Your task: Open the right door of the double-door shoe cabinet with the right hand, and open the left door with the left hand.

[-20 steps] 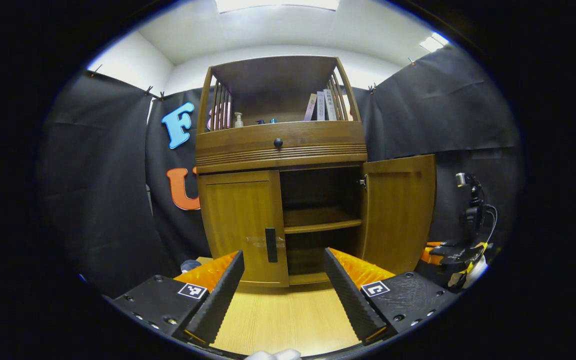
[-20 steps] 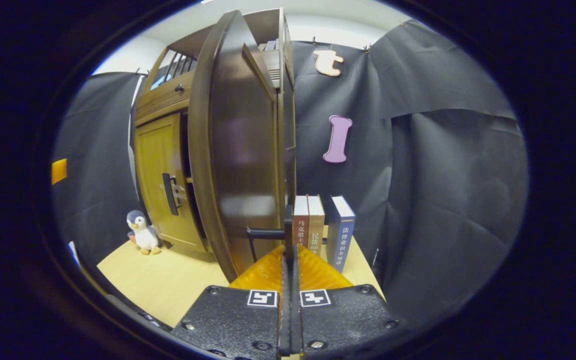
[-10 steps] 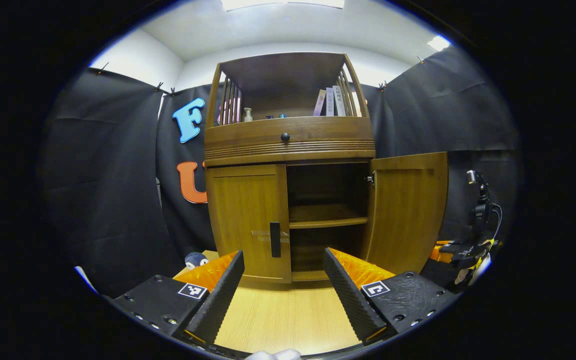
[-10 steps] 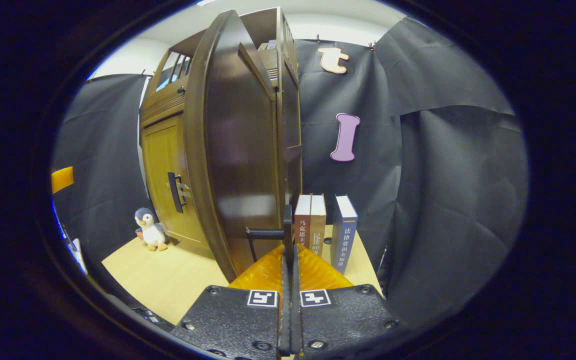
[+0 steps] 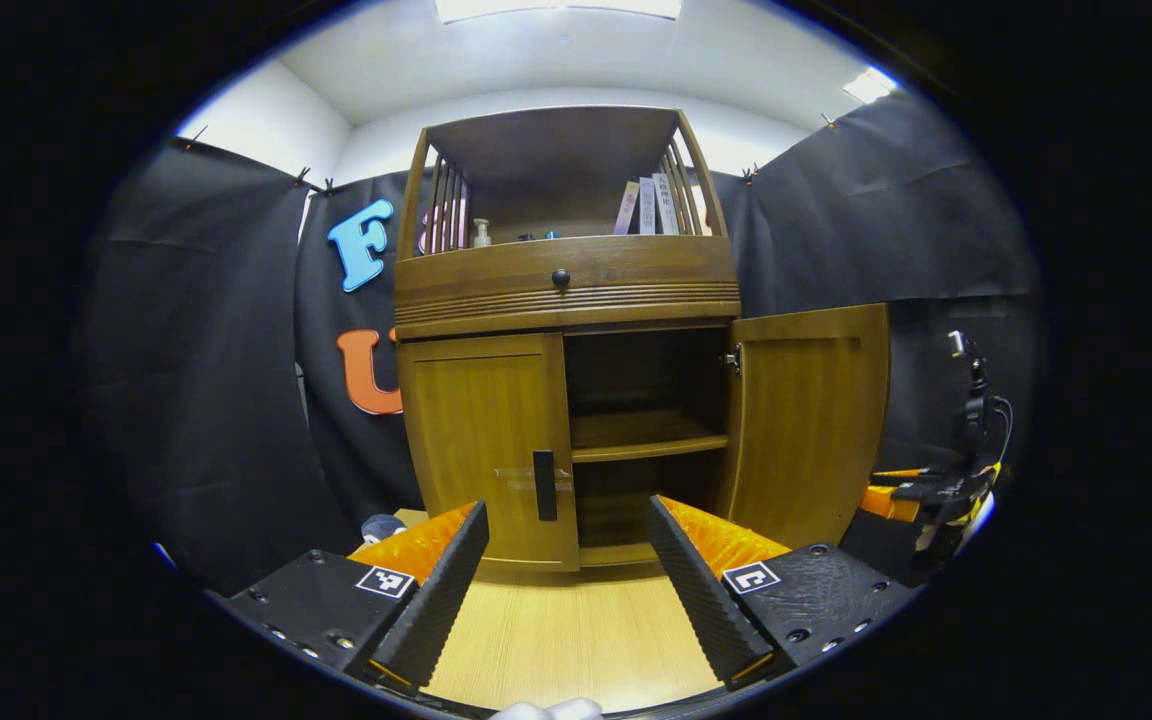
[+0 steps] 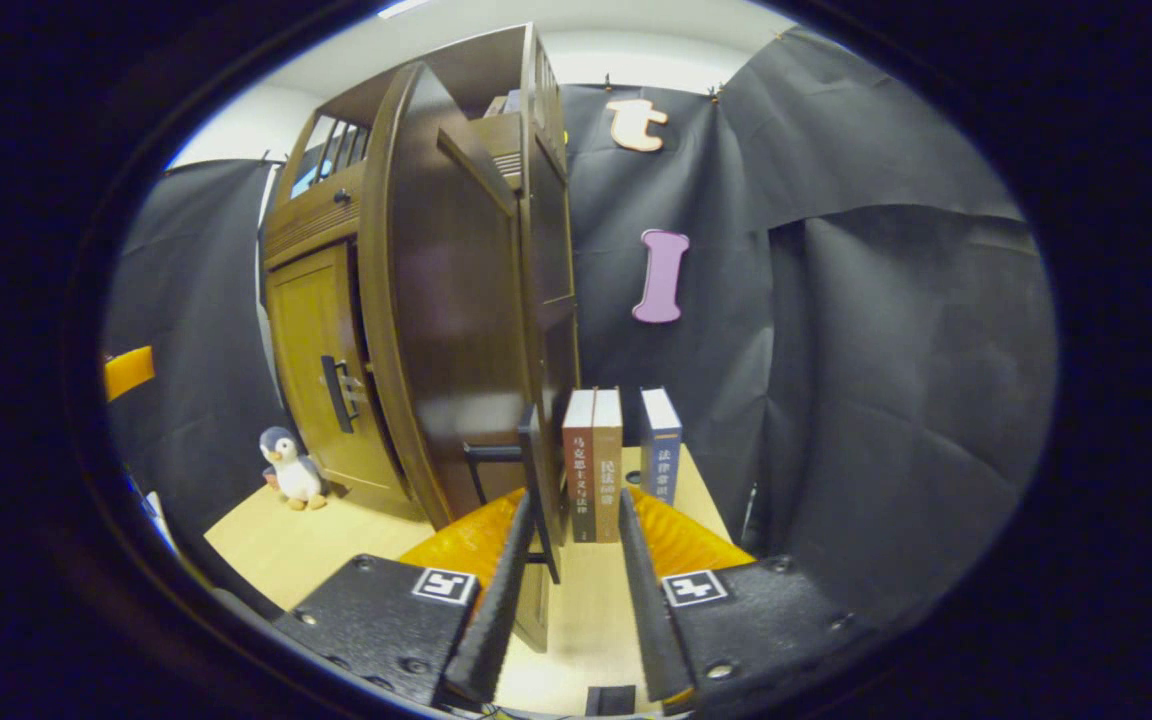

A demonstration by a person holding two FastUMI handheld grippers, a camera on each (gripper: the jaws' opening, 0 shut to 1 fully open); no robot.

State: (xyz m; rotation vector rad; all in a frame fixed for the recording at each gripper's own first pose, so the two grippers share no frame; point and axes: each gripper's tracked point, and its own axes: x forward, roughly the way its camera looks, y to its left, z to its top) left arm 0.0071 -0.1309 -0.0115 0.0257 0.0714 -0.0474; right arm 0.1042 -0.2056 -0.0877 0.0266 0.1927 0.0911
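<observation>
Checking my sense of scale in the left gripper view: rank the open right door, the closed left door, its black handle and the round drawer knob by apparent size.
1. Open right door, though it swings nearer the camera, so its lead is unsure.
2. Closed left door.
3. Black handle.
4. Drawer knob.

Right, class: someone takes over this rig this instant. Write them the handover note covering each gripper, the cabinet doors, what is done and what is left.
Right gripper: jaws open, the right door handle between them, not clamped.
Left gripper: jaws open, empty, facing the cabinet front, short of the left door handle.
Right door: swung wide open, shelves showing.
Left door: shut.
Done: right door opened.
Left: draw the right gripper clear of its handle, then bring the left gripper to the left handle, grip it and pull that door open.
</observation>
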